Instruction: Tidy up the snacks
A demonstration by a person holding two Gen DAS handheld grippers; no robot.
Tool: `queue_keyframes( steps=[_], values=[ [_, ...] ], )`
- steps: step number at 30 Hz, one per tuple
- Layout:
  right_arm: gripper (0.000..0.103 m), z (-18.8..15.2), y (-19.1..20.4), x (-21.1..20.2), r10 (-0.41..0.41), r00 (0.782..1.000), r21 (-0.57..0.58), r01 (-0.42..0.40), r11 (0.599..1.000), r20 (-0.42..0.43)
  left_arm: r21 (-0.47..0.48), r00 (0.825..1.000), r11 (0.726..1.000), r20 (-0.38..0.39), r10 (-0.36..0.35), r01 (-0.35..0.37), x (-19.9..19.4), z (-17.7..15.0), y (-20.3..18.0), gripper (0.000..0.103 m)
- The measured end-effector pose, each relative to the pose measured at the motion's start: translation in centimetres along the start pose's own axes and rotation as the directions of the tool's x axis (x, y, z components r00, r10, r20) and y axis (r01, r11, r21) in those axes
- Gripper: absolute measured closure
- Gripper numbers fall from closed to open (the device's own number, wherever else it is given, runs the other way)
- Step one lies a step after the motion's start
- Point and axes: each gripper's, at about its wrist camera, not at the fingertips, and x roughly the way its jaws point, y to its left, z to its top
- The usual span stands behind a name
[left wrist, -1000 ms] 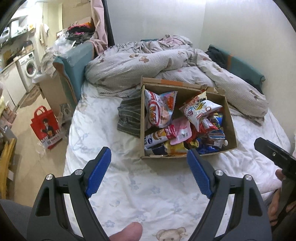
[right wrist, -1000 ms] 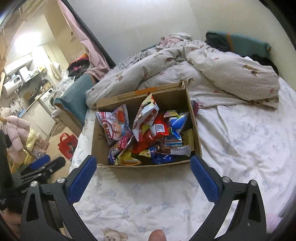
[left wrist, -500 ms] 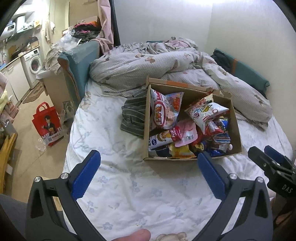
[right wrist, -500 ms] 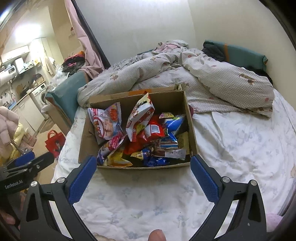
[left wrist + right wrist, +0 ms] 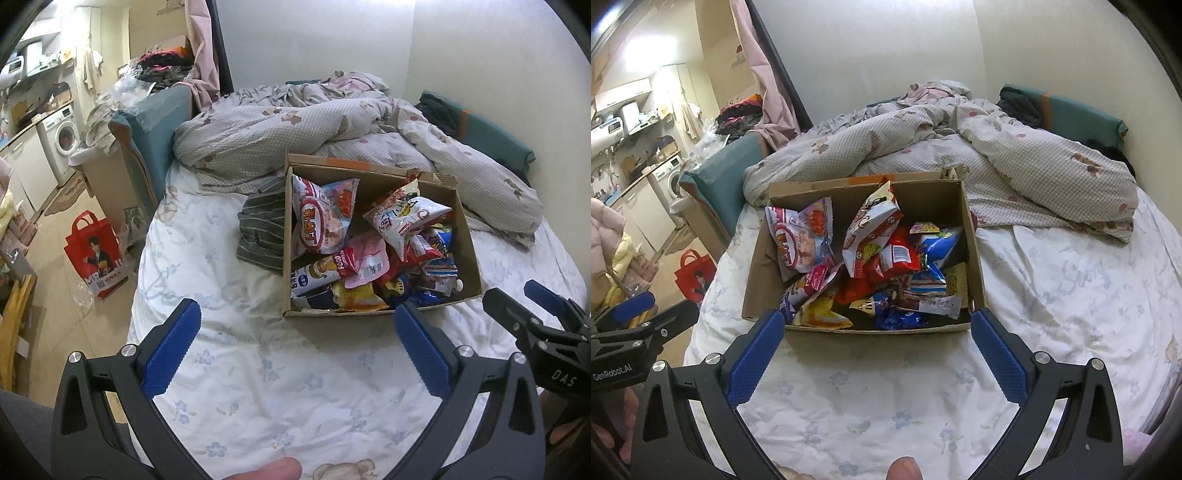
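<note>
Left gripper [image 5: 297, 332]: I see its jaws spread wide, holding nothing.
Right gripper [image 5: 877, 334]: jaws equally wide, nothing held.
Snack box [image 5: 973, 254]: just ahead of both grippers, on the bed sheet [image 5: 1052, 295].
Writing: "FOOD" on a red packet [image 5: 341, 260]; "GenRobot.AI" on my left gripper's body.

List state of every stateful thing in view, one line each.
left claw: open, empty, above the sheet
right claw: open, empty, at the box's near edge
cardboard box: open-topped, on the bed, full
snack packets: sealed, piled loosely
duvet: rumpled behind the box
red bag: upright on the floor
</note>
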Motion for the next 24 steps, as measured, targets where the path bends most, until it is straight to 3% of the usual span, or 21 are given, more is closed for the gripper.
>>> queue_keyframes(
  steps=[24],
  values=[
    [0.000,0.02,-0.23,0.11,0.008,1.000,0.013,-0.008,1.000,-0.008,-0.009,1.000,1.000,-0.007,0.002,-0.002,0.03,-0.06,0.03,0.000]
  ],
)
